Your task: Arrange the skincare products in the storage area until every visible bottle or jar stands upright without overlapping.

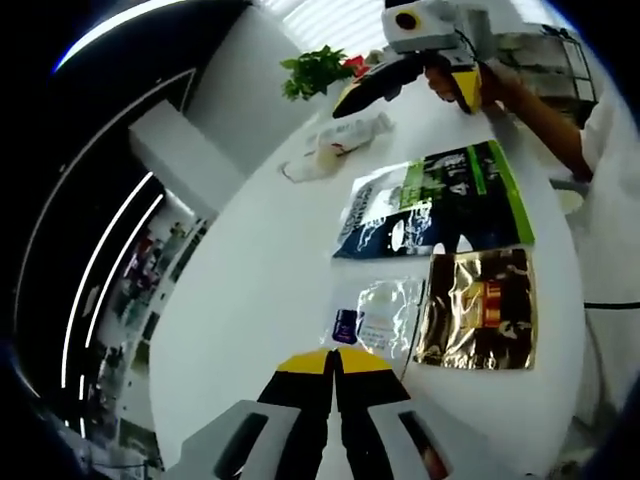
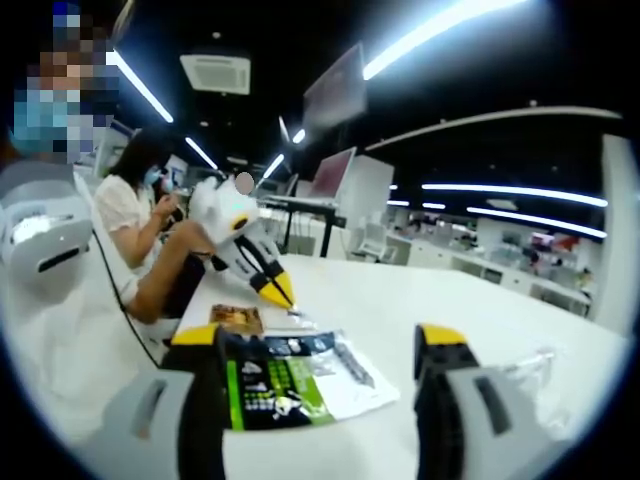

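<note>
Left gripper view: the left gripper (image 1: 333, 362) sits low w/ its yellow-tipped jaws pressed together, nothing between them. It hovers over a white table (image 1: 260, 270). Just past the tips lies a clear sachet (image 1: 380, 315) w/ a small dark blue label, flat on the table, near the tips; can't tell if it's touching. Right beside that is a gold foil packet (image 1: 480, 308), also flat. Beyond those, a dark blue and white pouch (image 1: 385, 215) and a black and green pouch (image 1: 470, 195), which overlap each other at the middle. Further out is a crumpled clear wrapper (image 1: 335, 145) w/ something pale inside, too blurry to tell what. A green plant (image 1: 315, 70) stands near the far edge.

The right gripper (image 1: 385, 85) comes in at the top of that view, held in a person's hand (image 1: 450, 80), well apart from the flat packets. Jaws look close together there, but the angle is poor.

Right gripper view: the right gripper (image 2: 325, 350) has jaws wide apart, holding nothing. The black and green pouch (image 2: 290, 385) lies between and just beyond them, closer to the left jaw. The left gripper (image 2: 255, 262) shows beyond it, tips down near the gold foil packet (image 2: 237, 318). No upright bottles or jars can be made out; everything is flat sachets.
</note>
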Demonstrator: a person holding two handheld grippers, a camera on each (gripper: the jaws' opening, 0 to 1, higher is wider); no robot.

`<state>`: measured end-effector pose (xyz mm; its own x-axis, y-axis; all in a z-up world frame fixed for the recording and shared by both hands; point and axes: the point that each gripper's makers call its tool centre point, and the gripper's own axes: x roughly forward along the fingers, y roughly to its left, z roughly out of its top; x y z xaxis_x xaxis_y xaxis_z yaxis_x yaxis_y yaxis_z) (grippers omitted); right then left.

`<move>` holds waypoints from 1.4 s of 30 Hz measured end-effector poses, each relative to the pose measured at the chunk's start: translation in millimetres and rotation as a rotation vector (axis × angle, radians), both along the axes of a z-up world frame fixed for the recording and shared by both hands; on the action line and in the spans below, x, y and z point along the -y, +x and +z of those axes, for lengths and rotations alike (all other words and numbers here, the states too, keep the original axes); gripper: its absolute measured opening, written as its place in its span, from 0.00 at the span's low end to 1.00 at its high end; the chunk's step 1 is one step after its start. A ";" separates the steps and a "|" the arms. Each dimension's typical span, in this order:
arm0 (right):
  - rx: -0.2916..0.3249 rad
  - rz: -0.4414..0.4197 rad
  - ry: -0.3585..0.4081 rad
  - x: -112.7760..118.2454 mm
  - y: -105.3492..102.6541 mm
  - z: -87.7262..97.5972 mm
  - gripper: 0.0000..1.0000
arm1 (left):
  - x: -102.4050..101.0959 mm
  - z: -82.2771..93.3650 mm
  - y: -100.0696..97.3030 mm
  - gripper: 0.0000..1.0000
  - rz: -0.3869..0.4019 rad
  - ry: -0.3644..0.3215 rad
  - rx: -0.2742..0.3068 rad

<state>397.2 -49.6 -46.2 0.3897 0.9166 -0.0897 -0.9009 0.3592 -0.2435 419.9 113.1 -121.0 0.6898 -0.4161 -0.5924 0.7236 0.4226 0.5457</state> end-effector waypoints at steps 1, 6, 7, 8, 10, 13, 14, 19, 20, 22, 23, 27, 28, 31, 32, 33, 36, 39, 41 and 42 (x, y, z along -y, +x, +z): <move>0.000 0.000 0.000 0.1 0.1 0.0 0.77 | -0.1 0.1 0.1 0.01 0.001 -0.002 -0.002; 0.000 -0.001 0.001 -0.1 0.2 0.0 0.77 | -0.5 0.0 0.2 0.01 0.003 -0.022 -0.016; 0.000 -0.001 0.000 -0.2 0.1 0.0 0.77 | -0.5 0.0 0.2 0.01 0.004 -0.022 -0.016; 0.000 -0.001 0.000 -0.2 0.1 -0.1 0.77 | -0.5 0.0 0.3 0.01 0.005 -0.022 -0.016; 0.000 -0.001 0.000 -0.3 0.2 -0.2 0.77 | 1.3 0.0 0.6 0.01 0.006 -0.024 -0.014; 0.000 -0.002 0.000 -0.4 0.4 -0.3 0.77 | 4.0 -0.1 0.9 0.01 0.009 -0.025 -0.011; 0.000 -0.001 -0.001 -0.4 0.4 -0.4 0.77 | 4.4 -0.1 0.8 0.01 0.011 -0.023 -0.009; -0.001 -0.001 -0.002 -0.2 0.6 -0.6 0.77 | 5.3 -0.1 0.6 0.01 0.016 -0.009 0.003; -0.001 -0.001 -0.001 -0.3 0.6 -0.6 0.77 | 5.4 -0.1 0.4 0.01 0.015 -0.008 0.003; -0.001 -0.001 -0.001 -0.2 0.6 -0.6 0.77 | 5.2 0.1 0.8 0.01 0.010 -0.007 0.002; -0.002 -0.001 -0.001 -0.2 0.6 -0.7 0.77 | 5.1 0.2 1.0 0.01 0.008 -0.007 0.002; -0.002 -0.001 -0.001 -0.2 0.7 -0.7 0.78 | 5.9 4.5 0.8 0.01 -0.015 -0.021 0.004; -0.002 -0.002 0.000 -0.1 0.8 -0.5 0.78 | 6.9 8.1 1.1 0.01 -0.017 -0.035 0.014; -0.001 -0.004 0.000 0.1 1.1 -0.2 0.78 | 9.6 18.7 2.2 0.03 -0.029 -0.077 0.048; -0.001 -0.005 -0.001 0.1 1.1 -0.3 0.78 | 9.8 19.6 1.2 0.03 -0.034 -0.085 0.045; -0.002 -0.004 -0.001 -0.2 0.7 -0.6 0.78 | 12.2 20.1 -0.8 0.04 -0.049 -0.111 0.029; -0.002 -0.003 -0.002 -0.6 0.1 -0.6 0.78 | 24.4 14.4 -9.2 0.04 -0.123 -0.163 -0.036; -0.003 -0.004 -0.003 -0.5 -0.1 -0.8 0.78 | 28.3 15.6 -9.5 0.05 -0.137 -0.185 -0.044; -0.003 -0.003 -0.003 -0.7 -0.3 -0.9 0.78 | 29.2 14.2 -7.6 0.06 -0.140 -0.194 -0.054; -0.003 -0.003 -0.003 -0.8 -0.5 -0.9 0.78 | 29.4 11.7 -7.1 0.06 -0.143 -0.194 -0.064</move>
